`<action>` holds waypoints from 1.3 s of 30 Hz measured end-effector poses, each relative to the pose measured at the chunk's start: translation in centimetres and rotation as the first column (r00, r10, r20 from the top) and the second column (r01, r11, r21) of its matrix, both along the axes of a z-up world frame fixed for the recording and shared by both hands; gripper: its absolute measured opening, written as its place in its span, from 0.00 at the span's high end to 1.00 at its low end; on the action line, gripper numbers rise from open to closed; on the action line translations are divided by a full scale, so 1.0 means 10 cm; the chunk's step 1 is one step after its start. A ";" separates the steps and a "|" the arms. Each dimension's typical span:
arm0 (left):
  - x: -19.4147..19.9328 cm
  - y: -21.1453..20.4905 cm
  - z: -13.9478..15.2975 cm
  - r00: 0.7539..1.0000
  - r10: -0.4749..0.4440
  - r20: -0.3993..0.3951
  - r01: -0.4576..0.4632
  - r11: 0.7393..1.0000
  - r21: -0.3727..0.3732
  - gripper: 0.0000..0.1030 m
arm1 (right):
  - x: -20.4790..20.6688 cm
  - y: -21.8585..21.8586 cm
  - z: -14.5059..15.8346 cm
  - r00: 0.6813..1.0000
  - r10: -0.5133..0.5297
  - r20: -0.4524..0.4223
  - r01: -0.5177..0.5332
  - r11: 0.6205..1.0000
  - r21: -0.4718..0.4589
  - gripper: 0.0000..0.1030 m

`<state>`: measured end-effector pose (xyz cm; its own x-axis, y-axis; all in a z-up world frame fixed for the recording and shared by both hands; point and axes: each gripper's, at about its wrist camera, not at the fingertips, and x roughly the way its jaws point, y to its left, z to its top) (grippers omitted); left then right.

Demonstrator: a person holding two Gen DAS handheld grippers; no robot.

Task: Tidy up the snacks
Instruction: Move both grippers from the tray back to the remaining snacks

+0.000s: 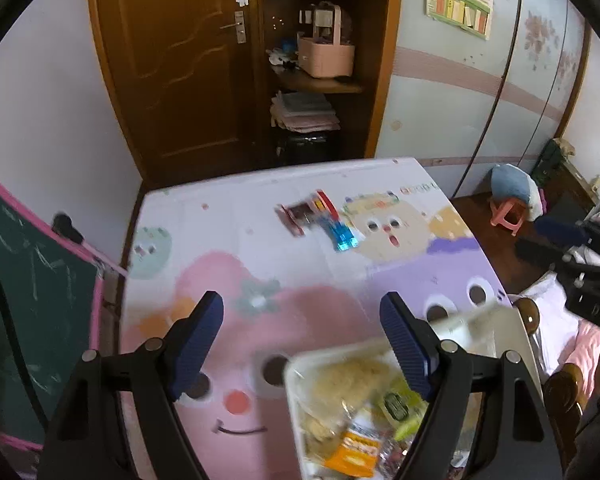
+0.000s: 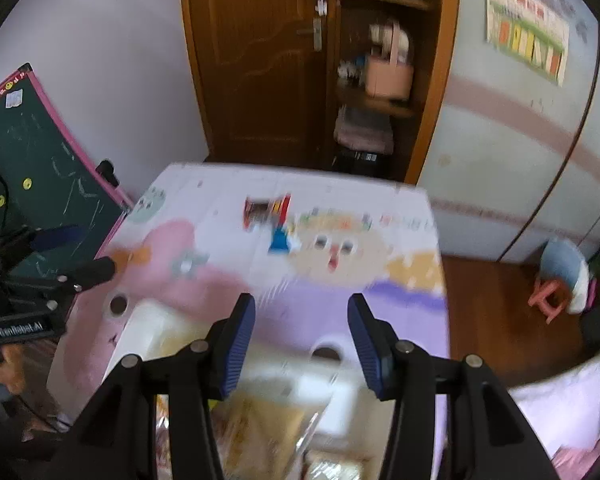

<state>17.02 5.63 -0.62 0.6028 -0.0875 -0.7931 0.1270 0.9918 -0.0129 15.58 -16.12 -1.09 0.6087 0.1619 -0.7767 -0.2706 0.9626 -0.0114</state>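
Observation:
A white tray (image 1: 296,372) of bagged snacks sits at the near edge of the cartoon-print table (image 1: 228,240); it holds pale puffed snacks and an orange packet (image 1: 354,450). My left gripper (image 1: 302,316) is open and empty above the table, its right finger over the tray. My right gripper (image 2: 302,322) is open and empty above the same tray (image 2: 140,328), with a clear snack bag (image 2: 264,420) below it. Several small snack packets (image 1: 318,220) lie at the far side of the table, red, dark and blue; they also show in the right wrist view (image 2: 274,220).
A green chalkboard with a pink frame (image 1: 32,280) leans at the table's left. A brown door (image 1: 172,60) and open shelves (image 1: 320,80) stand behind the table. A pink stool (image 1: 508,212) with a blue cushion stands on the wooden floor to the right.

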 end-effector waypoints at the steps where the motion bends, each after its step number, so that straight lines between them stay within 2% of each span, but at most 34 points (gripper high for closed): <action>1: 0.10 0.02 0.12 1.000 -0.003 0.009 0.003 1.000 0.023 0.23 | 0.09 0.00 0.11 1.000 0.001 0.019 -0.001 1.000 -0.012 0.53; 6: 0.50 -0.04 0.58 0.992 -0.056 0.114 0.035 0.982 0.184 0.23 | 0.55 0.01 0.52 0.998 0.002 0.060 0.001 0.999 -0.038 0.53; 10: 0.93 -0.07 0.80 0.986 -0.130 0.107 0.107 0.974 0.200 0.23 | 0.93 0.05 0.74 0.999 -0.004 0.053 0.005 1.000 -0.024 0.53; 14: 1.37 -0.12 0.79 0.966 -0.246 0.077 0.221 0.945 0.240 0.23 | 1.32 0.17 0.72 0.999 0.001 0.036 0.000 1.000 -0.030 0.53; 16: 1.57 -0.14 0.70 0.957 -0.283 0.060 0.259 0.930 0.262 0.23 | 1.56 0.23 0.55 1.000 0.006 -0.016 -0.006 1.000 0.012 0.53; 18: 1.81 -0.14 0.49 0.955 -0.294 0.023 0.276 0.917 0.288 0.23 | 1.83 0.30 0.25 0.995 0.011 -0.099 -0.005 0.998 0.056 0.53; 21: 2.08 -0.13 0.09 0.957 -0.283 -0.059 0.287 0.911 0.297 0.23 | 2.11 0.43 -0.28 0.980 0.005 -0.201 0.004 0.999 0.043 0.53; 25: 2.25 -0.19 -0.38 0.947 -0.301 -0.112 0.321 0.870 0.375 0.23 | 2.32 0.59 -1.01 0.945 0.013 -0.328 0.003 0.999 0.046 0.53; 28: 2.32 -0.22 -0.63 0.930 -0.332 -0.158 0.368 0.851 0.374 0.23 | 2.42 0.72 -1.47 0.909 0.017 -0.416 0.000 0.999 0.041 0.53; 32: 2.33 -0.23 -0.84 0.906 -0.378 -0.190 0.422 0.837 0.349 0.23 | 2.44 0.90 -1.83 0.888 0.024 -0.458 -0.020 1.000 0.013 0.53; 36: 2.37 -0.24 -1.01 0.895 -0.391 -0.214 0.443 0.831 0.335 0.23 | 2.48 1.04 -1.99 0.879 0.036 -0.475 -0.030 0.999 0.021 0.53; 39: 2.41 -0.28 -1.10 0.887 -0.400 -0.231 0.457 0.828 0.325 0.23 | 2.49 1.09 -2.07 0.881 0.032 -0.473 -0.042 0.999 -0.012 0.53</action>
